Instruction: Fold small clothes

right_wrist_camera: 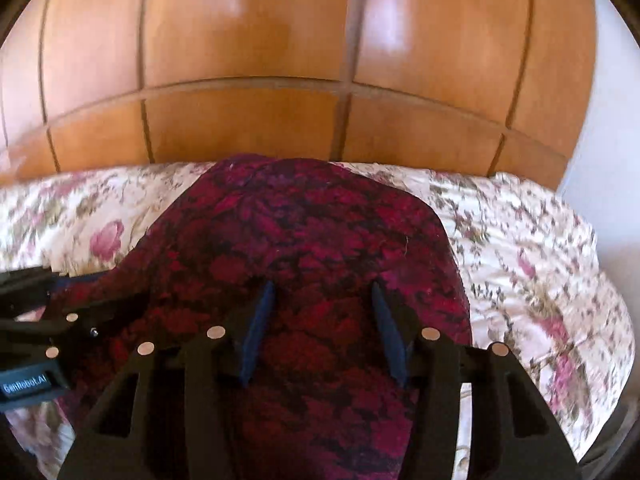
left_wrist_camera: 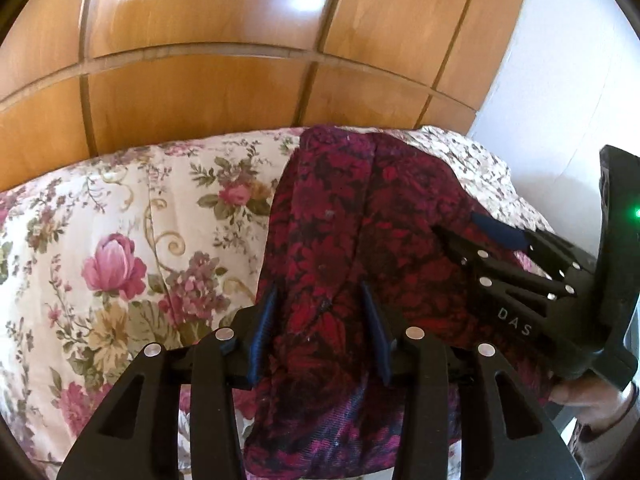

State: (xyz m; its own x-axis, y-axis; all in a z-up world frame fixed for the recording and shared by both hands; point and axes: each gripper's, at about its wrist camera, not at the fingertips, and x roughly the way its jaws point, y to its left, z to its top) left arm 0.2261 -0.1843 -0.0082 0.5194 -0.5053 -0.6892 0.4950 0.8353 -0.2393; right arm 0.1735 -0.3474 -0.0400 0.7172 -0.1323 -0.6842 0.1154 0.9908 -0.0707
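A dark red floral garment (left_wrist_camera: 360, 216) lies on the flowered bedspread (left_wrist_camera: 120, 220), running away from me toward the wardrobe. My left gripper (left_wrist_camera: 320, 292) is open, its blue-padded fingers (left_wrist_camera: 264, 320) spread over the garment's near part. My right gripper (right_wrist_camera: 324, 292) is open too, its fingers (right_wrist_camera: 260, 320) spread above the same garment (right_wrist_camera: 304, 232). In the left wrist view the right gripper (left_wrist_camera: 480, 236) shows at the right, over the garment's right edge. In the right wrist view the left gripper (right_wrist_camera: 44, 304) shows at the left edge.
A wooden panelled wardrobe (left_wrist_camera: 240, 60) stands right behind the bed. A white wall (left_wrist_camera: 560, 80) is at the right. The bedspread also shows around the garment in the right wrist view (right_wrist_camera: 540, 280). A hand (left_wrist_camera: 588, 400) holds the right gripper.
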